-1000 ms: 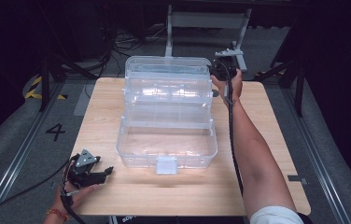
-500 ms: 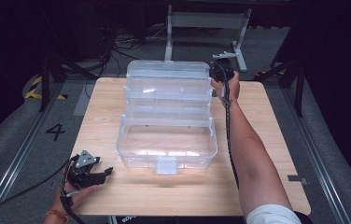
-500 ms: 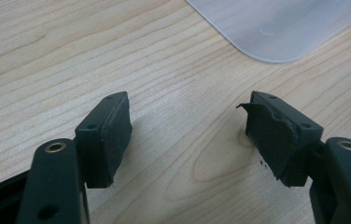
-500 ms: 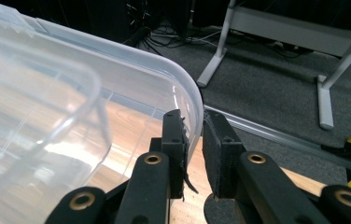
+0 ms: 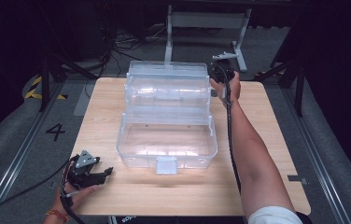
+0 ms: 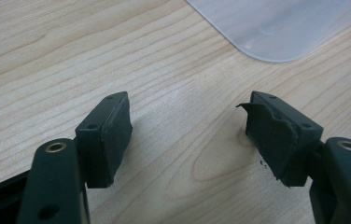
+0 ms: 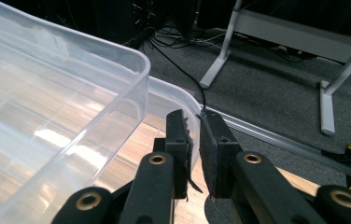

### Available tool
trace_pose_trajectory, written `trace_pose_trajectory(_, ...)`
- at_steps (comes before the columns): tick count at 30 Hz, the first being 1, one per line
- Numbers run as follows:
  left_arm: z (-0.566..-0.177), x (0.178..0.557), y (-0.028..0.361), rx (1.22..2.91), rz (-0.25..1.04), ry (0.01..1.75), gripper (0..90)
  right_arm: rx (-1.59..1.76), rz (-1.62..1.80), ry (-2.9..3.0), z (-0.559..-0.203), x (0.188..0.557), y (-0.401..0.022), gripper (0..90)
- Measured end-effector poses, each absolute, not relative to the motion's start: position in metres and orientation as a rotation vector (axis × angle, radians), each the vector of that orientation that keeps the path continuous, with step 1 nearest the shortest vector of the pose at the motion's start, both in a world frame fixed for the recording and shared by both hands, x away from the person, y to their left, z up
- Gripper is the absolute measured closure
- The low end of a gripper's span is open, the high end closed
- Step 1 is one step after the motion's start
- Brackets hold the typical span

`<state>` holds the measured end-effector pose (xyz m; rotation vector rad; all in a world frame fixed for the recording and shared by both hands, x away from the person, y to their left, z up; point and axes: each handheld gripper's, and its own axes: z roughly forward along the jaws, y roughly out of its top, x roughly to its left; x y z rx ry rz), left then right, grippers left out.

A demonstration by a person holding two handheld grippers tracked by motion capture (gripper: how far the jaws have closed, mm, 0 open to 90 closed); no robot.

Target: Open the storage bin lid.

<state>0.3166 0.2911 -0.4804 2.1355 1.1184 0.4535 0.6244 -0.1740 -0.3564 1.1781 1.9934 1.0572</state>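
One clear box [image 5: 166, 140] on desk [image 5: 276, 154]; lid [image 5: 168, 81] edge pinched in right gripper [image 7: 196, 128] jaws; left gripper [image 6: 187, 135] jaws wide, empty, apart.

Clear plastic box [image 5: 166, 116], pale wood-grain table [image 5: 267, 135], black, perhaps rubbery, hand-held gripper [image 6: 190, 135]

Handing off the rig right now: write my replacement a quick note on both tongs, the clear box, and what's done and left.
Right tongs: nearly shut on the raised lid, pinching its far right rim.
Left tongs: open, holding nothing, resting on the table near its front left corner, apart from the clear box.
Box: mid-table, latch tab facing the person, lid standing up at the back.
Done: lid gripped. Left: probably finishing the lid's swing, open or shut; direction is unclear from here.
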Motion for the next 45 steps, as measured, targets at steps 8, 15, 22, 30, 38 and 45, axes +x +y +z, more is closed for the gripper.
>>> trace_pose_trajectory(8,-0.480,0.317,0.291,2.134,0.454,1.119,31.6,1.147,1.049,2.009,-0.351,0.615,-0.176,78.4)
trace_pose_trajectory(15,-0.480,0.316,0.291,2.139,0.454,1.124,31.6,1.106,1.048,2.012,-0.343,0.604,-0.180,74.0)
trace_pose_trajectory(22,-0.480,0.316,0.291,2.141,0.455,1.124,31.6,1.079,1.047,2.028,-0.339,0.594,-0.180,71.3)
trace_pose_trajectory(30,-0.480,0.316,0.291,2.137,0.456,1.129,31.5,1.052,1.043,2.052,-0.339,0.582,-0.183,66.3)
trace_pose_trajectory(38,-0.481,0.315,0.291,2.126,0.459,1.133,31.5,1.034,1.029,2.079,-0.340,0.571,-0.190,62.0)
trace_pose_trajectory(45,-0.481,0.315,0.290,2.126,0.461,1.134,31.4,0.990,1.025,2.115,-0.344,0.549,-0.196,59.6)
